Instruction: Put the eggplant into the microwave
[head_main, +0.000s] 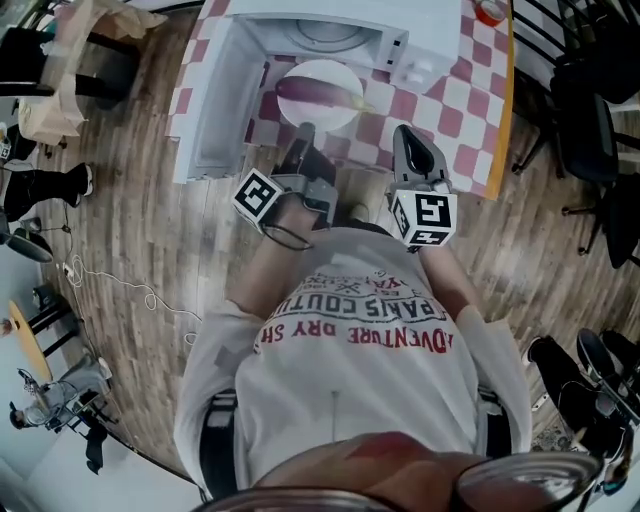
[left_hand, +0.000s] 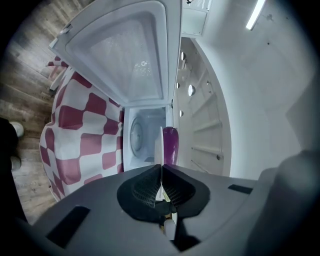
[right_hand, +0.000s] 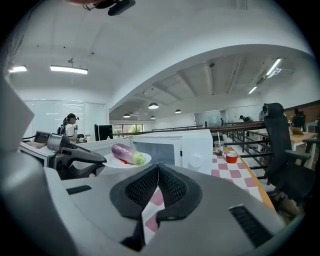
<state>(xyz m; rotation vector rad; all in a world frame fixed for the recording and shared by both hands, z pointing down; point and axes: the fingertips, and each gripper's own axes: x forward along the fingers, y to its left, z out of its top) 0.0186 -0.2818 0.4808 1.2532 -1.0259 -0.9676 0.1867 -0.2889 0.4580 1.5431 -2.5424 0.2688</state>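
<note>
My left gripper (head_main: 303, 135) is clenched on the rim of a white plate (head_main: 335, 115). The eggplant (head_main: 312, 90) lies on this plate, just in front of the open microwave (head_main: 340, 35), and my right gripper (head_main: 405, 133) beside it has its jaws pressed together with nothing between them. The microwave stands on a table with a red-and-white checkered cloth (head_main: 455, 105), above a wooden plank floor (head_main: 130, 200), and black office chairs (head_main: 590, 130) stand further to the right.

Open-plan office with swivel chairs (right_hand: 278, 142) and ceiling strip lights (right_hand: 68, 69)
</note>
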